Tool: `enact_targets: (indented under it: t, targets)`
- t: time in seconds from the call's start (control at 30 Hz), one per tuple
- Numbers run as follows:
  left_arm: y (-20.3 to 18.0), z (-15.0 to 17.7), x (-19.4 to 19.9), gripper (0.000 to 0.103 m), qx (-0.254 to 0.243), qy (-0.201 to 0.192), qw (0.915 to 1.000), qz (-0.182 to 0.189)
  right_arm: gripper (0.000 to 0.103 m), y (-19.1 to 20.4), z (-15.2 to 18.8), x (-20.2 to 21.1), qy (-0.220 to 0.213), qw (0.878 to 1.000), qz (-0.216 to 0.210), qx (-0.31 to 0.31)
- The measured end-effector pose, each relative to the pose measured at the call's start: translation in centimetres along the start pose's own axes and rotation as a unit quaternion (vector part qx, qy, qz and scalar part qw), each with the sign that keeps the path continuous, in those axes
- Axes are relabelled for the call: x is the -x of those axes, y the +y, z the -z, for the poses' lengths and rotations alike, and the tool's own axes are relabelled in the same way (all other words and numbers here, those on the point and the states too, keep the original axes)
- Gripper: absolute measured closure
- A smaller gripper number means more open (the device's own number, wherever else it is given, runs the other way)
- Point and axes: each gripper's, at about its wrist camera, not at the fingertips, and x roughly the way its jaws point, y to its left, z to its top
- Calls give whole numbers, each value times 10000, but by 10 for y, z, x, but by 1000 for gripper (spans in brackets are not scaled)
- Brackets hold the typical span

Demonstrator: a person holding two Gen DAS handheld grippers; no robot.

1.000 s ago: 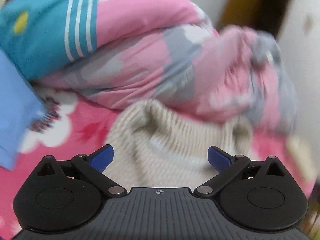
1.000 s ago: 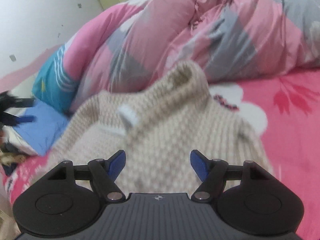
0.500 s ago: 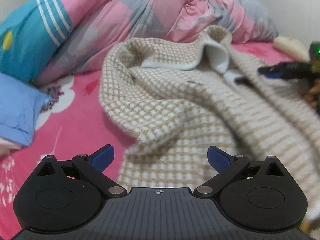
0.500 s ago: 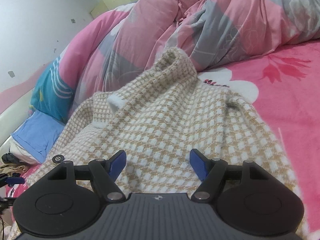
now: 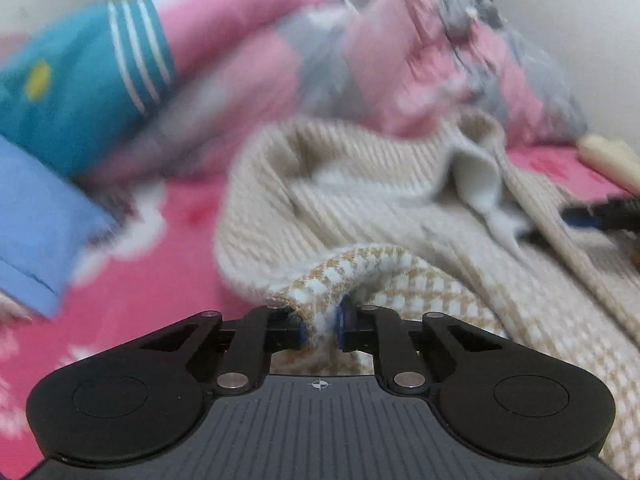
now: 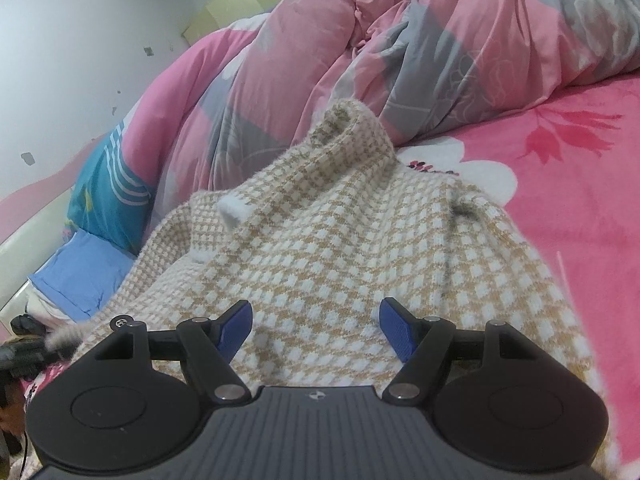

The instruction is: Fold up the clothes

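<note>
A beige and white checked knit sweater [image 6: 340,248] lies crumpled on the pink floral bed sheet [image 6: 580,184]. In the left wrist view my left gripper [image 5: 320,326] is shut on a raised fold of the sweater [image 5: 384,280], with the cloth pinched between the blue pads. My right gripper [image 6: 314,330] is open and empty, just above the sweater's near part. The right gripper also shows at the right edge of the left wrist view [image 5: 600,216]. The left view is blurred by motion.
A bunched pink and grey duvet [image 6: 420,52] lies behind the sweater. A teal striped pillow [image 5: 80,92] and a blue cloth [image 5: 36,220] lie to the left. A white wall [image 6: 80,40] stands behind the bed. A cream object [image 5: 612,156] lies at the far right.
My left gripper has gone from open to shut and now pinches a fold of the sweater. The right gripper stays open over the sweater and has barely moved.
</note>
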Motion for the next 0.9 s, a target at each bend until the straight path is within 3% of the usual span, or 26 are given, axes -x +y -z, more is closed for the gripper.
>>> enact_targets:
  t: [0.13,0.27,0.43,0.53,0.8,0.9]
  targets:
    - [35,-38,1,94,80,-482,9939,-988,30,0,0,0,-2,10000,-9,-7]
    - [76,-84,-23,96,119,-655,9827,-1729,30,0,1,0,-4,10000,-7,-2]
    - [108,-139,-64,97,131,-864,9694,-2293,30,0,1,0,-8,10000,-15,-8]
    - [124,-155,-95,97,-12,-909,9629,-2540,30,-1,1,1,-12,10000,-28,-19]
    - [116,-119,-194,95,-374,20,9644,-2618,30,-2,1,2,-25,9999,-78,-73]
    - [111,-101,-230,82,-525,555,9618,-2627,30,-3,1,3,-31,9999,-101,-99]
